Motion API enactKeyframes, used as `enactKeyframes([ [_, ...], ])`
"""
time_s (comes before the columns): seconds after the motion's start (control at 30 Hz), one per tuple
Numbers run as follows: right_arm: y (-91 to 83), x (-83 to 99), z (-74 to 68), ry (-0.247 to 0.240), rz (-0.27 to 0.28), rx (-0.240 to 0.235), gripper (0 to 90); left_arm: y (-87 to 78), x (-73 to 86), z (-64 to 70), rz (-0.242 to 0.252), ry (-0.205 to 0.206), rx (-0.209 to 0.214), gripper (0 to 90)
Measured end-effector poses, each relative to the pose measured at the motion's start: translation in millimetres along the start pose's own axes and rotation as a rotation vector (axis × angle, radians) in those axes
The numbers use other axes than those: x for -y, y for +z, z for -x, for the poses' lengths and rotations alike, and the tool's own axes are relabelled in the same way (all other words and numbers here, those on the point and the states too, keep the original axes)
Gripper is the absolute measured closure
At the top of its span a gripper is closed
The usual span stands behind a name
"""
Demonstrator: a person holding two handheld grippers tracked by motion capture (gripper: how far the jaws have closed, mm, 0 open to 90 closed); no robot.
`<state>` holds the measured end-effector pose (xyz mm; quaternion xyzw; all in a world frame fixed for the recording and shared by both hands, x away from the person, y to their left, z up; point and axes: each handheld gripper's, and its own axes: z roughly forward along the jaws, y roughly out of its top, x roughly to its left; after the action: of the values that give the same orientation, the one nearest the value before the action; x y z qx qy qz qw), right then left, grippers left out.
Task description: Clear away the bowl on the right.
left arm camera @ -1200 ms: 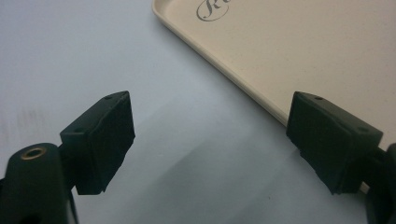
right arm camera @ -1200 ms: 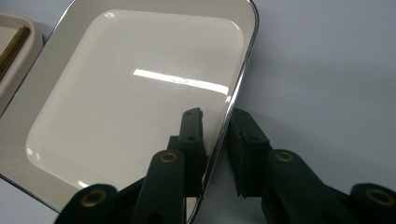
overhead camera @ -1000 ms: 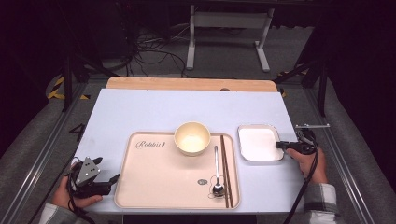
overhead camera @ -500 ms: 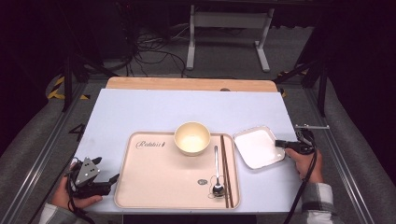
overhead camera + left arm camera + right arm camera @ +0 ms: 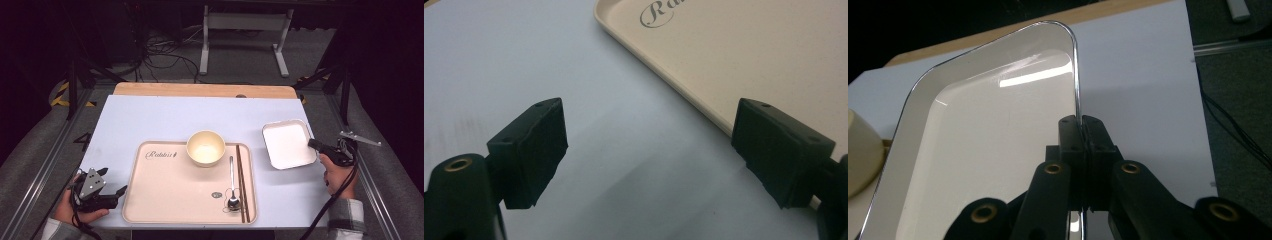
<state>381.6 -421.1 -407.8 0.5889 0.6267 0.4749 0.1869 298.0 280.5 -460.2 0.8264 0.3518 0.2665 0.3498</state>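
The large beige rectangular tray [image 5: 170, 192] remains at lower centre. The white square plate [image 5: 289, 143], centre right, has rotated and shifted beside it, indicating repositioning underway. The right gripper [image 5: 314, 144] clamps its rim; the left gripper [image 5: 114, 194] rests open.

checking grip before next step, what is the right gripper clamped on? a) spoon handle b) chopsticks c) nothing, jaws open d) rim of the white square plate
d: in the right gripper view the right gripper has its jaws closed on the rim of the white square plate.
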Motion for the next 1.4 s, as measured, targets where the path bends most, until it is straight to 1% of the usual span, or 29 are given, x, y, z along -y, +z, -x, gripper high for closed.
enactKeyframes([
  [0.1,-6.0,-3.8,-6.5,-0.007,0.030,-0.031,89.2,0.3,0.1,0.3,-0.001,-0.003,0.005,15.5],
  [0.2,-7.7,-5.3,-10.7,-0.014,0.042,-0.040,89.2,0.1,0.0,-0.1,0.000,-0.001,0.000,15.5],
  [0.3,-10.2,-7.6,-19.9,-0.033,0.066,-0.060,89.2,-0.5,0.1,-0.3,0.001,-0.003,-0.004,15.5],
  [0.37,-11.2,-9.2,-29.8,-0.053,0.079,-0.072,89.2,-0.8,0.1,-0.3,0.004,-0.006,0.000,15.5],
  [0.4,-11.2,-9.2,-29.8,-0.053,0.079,-0.072,89.2,-0.8,0.1,-0.3,0.004,-0.006,0.000,15.5],
  [0.53,-11.3,-10.9,-43.7,-0.077,0.092,-0.100,89.2,-1.0,0.2,-0.5,0.005,-0.006,-0.001,15.5],
  [0.57,-10.4,-11.1,-51.0,-0.090,0.094,-0.115,89.2,-0.9,0.2,-0.7,0.005,-0.007,-0.003,15.5],
  [0.6,-10.4,-11.1,-51.0,-0.090,0.094,-0.115,89.2,-0.9,0.2,-0.7,0.005,-0.007,-0.003,15.5],
  [0.8,-6.4,-11.6,-70.7,-0.119,0.104,-0.145,89.2,-0.8,0.4,-0.8,0.007,-0.010,-0.003,15.5],
  [0.83,-5.2,-11.8,-76.1,-0.126,0.106,-0.159,89.2,-0.3,0.4,-0.6,0.007,-0.013,-0.001,15.5],
  [0.87,-5.2,-11.8,-76.1,-0.126,0.106,-0.159,89.2,-0.3,0.4,-0.6,0.007,-0.013,-0.001,15.5],
  [0.97,-1.8,-11.9,-86.4,-0.142,0.107,-0.176,89.2,0.0,0.3,-0.3,0.004,-0.015,-0.003,15.5],
  [1.0,-1.8,-11.9,-86.4,-0.142,0.107,-0.176,89.2,0.0,0.3,-0.3,0.004,-0.015,-0.003,15.5],
  [1.07,1.8,-11.5,-93.5,-0.148,0.107,-0.192,89.2,0.1,0.4,-0.5,0.003,-0.013,-0.001,15.5],
  [1.13,3.0,-11.5,-96.1,-0.149,0.100,-0.199,89.2,0.0,0.4,-0.4,0.003,-0.014,-0.003,15.5],
  [1.33,10.5,-11.3,-114.4,-0.187,0.090,-0.232,89.2,0.1,0.5,-0.7,0.003,-0.013,-0.003,15.5],
  [1.4,12.2,-11.1,-118.5,-0.195,0.088,-0.236,89.2,0.3,0.6,-0.7,0.004,-0.015,-0.002,15.4],
])
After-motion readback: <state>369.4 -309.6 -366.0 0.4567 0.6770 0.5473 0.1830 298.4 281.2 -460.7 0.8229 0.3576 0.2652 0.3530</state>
